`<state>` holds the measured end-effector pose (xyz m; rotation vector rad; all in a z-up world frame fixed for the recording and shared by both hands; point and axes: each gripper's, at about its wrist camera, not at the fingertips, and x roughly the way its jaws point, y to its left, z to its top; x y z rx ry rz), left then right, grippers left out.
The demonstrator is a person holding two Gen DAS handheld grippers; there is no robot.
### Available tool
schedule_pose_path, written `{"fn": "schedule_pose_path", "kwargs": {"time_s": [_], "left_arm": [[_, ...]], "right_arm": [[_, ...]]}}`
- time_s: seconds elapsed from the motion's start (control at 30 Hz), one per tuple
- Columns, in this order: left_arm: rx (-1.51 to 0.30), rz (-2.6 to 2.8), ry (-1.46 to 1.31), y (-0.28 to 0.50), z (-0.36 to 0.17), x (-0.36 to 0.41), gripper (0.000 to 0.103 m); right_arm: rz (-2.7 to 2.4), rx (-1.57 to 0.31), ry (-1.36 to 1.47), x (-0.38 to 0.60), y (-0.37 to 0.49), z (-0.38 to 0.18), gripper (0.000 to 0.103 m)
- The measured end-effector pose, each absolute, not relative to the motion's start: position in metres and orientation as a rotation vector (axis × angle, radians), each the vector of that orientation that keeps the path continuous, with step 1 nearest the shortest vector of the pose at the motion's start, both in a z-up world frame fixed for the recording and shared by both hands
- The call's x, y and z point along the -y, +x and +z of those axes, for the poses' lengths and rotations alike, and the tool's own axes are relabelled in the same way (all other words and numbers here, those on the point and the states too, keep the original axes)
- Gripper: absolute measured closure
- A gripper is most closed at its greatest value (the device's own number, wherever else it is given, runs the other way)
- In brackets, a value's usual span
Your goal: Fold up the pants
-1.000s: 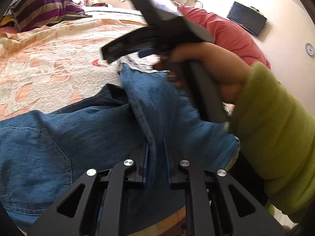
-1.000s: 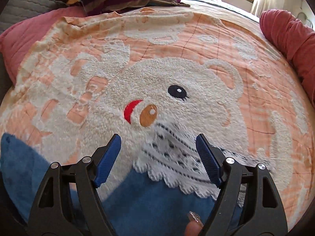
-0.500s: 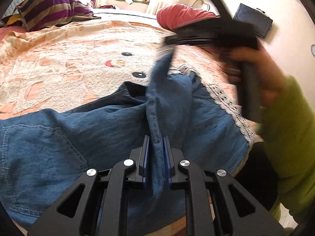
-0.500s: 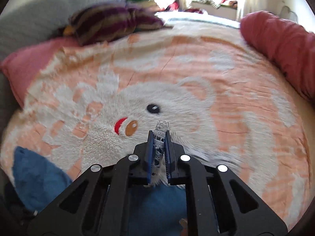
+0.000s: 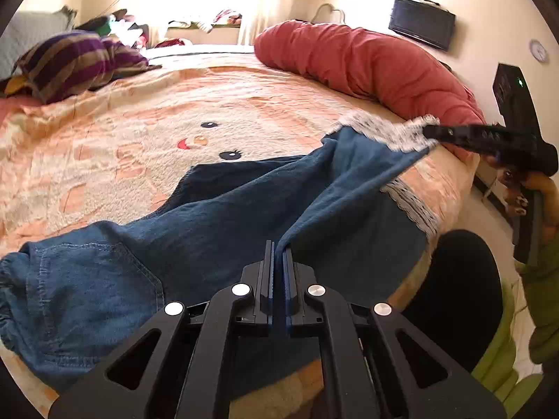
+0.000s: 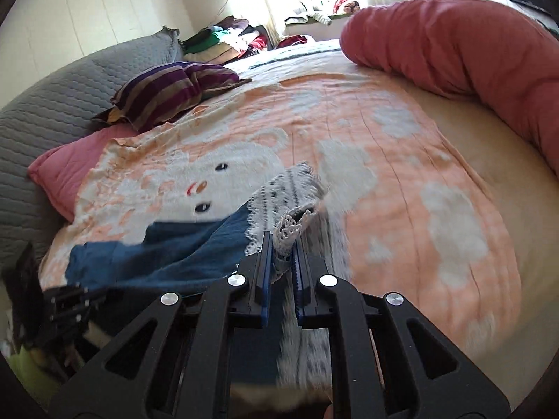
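Observation:
Blue denim pants (image 5: pixel 216 216) with a white lace hem (image 5: pixel 384 129) lie on the bed near its front edge. My left gripper (image 5: pixel 278 248) is shut on a fold of the denim along one leg. My right gripper (image 6: pixel 281 244) is shut on the lace hem (image 6: pixel 290 195) and holds that leg end lifted and stretched to the right; it also shows in the left wrist view (image 5: pixel 431 132). The waist and back pocket (image 5: pixel 94 279) lie flat at the left.
The bed carries a peach blanket with a white bear face (image 5: pixel 195 139). A long red bolster (image 5: pixel 367 66) runs along the right side. A striped purple pillow (image 6: pixel 174 90) and a grey headboard (image 6: pixel 52 104) stand at the far left. The bed's edge (image 5: pixel 447 188) is close on the right.
My right gripper shut on the lace hem, then pulled it up and far out to the right, stretching the leg. My left gripper kept its hold on the denim.

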<state>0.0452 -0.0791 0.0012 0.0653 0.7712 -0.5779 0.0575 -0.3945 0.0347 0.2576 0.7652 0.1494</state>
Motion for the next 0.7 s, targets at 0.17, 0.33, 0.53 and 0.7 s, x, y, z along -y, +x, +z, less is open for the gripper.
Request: {"fn": "schedule_pose_path", "kwargs": {"time_s": [0.17,0.33,0.53,0.7], "left_arm": [[-0.774,-0.584,0.110,0.032,-0.003,0.082,0.100],[-0.793,-0.591,0.127,0.024,-0.012,0.085,0.100],[-0.829,-0.595,0.187,0.016,-0.030,0.097,0.099],[-0.861,-0.579,0.220,0.015,-0.042,0.102,0.099]], "right_arm": [[0.135,-0.831,0.266,0.400,0.028,0.010,0.098],[0.117,-0.879,0.294,0.402,0.015,-0.015,0.098],[0.081,-0.926,0.275,0.405,0.014,-0.034,0.097],[0.026,-0.958,0.240,0.407,0.011,-0.044,0.083]]}}
